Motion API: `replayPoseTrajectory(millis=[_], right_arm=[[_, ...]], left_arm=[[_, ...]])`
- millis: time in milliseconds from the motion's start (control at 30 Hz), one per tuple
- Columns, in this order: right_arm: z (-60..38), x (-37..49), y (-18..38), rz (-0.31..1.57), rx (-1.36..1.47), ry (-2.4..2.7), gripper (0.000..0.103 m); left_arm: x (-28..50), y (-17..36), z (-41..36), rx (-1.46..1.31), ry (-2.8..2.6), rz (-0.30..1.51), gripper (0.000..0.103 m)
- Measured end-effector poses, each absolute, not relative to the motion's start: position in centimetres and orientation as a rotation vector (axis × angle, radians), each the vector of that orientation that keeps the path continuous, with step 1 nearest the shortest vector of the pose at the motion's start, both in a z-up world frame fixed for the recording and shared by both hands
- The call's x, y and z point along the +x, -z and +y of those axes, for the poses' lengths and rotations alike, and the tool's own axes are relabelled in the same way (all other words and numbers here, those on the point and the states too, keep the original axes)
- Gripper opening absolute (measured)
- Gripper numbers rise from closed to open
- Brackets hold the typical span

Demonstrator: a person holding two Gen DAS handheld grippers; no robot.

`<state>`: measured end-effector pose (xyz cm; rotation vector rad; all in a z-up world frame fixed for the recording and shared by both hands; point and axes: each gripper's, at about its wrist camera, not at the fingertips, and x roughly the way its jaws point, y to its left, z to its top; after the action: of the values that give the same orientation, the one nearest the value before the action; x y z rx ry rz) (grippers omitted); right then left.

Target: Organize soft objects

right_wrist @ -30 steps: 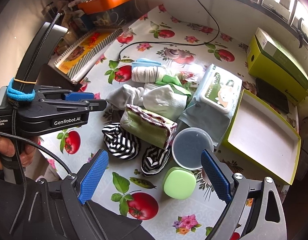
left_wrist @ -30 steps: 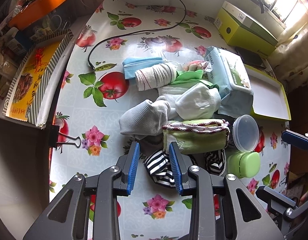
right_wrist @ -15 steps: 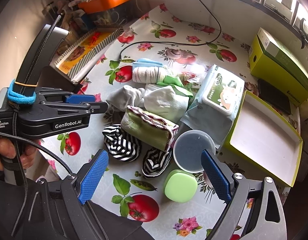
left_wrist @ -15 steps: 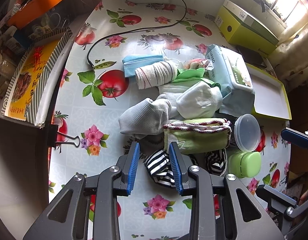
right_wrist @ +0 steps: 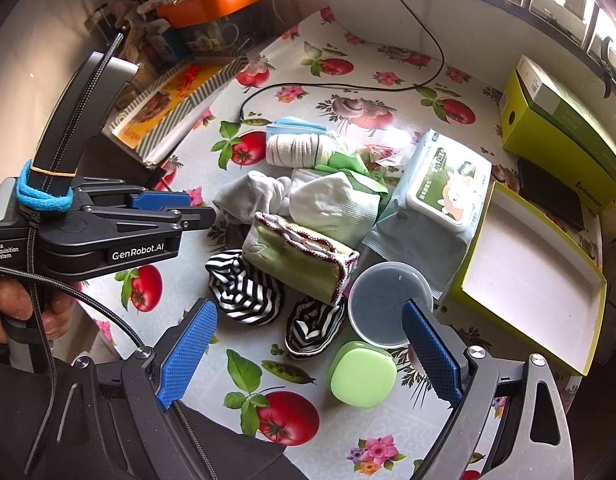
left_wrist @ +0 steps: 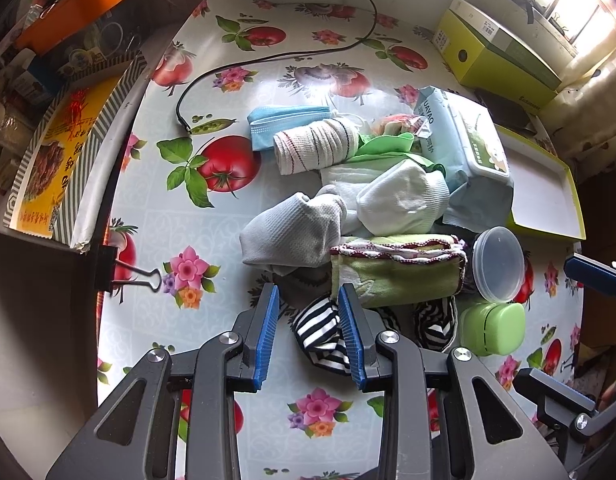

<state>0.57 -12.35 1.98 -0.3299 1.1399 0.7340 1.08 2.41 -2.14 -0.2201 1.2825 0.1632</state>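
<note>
While partly open, left tool [left_wrist: 308, 330] brackets striped sock [left_wrist: 319, 336].

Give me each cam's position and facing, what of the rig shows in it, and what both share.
Left wrist: on the left gripper, facing steeply down at the black-and-white striped sock; own blue pads open.
Right wrist: on the right gripper, tilted down at the round clear plastic lid; pads wide open, left gripper and a hand visible.
Shared: folded green towel, green rounded case.
</note>
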Motion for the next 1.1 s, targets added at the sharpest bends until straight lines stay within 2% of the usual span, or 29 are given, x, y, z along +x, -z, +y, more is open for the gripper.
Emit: replayPoseTrajectory(millis=[1100], right_arm=[[-11.2, 0.8, -1.7, 1.139, -0.331, -0.772, 0.095]], left_arm=[[0.4, 2.4, 3.4, -0.293, -0.17, 1.279, 0.032]])
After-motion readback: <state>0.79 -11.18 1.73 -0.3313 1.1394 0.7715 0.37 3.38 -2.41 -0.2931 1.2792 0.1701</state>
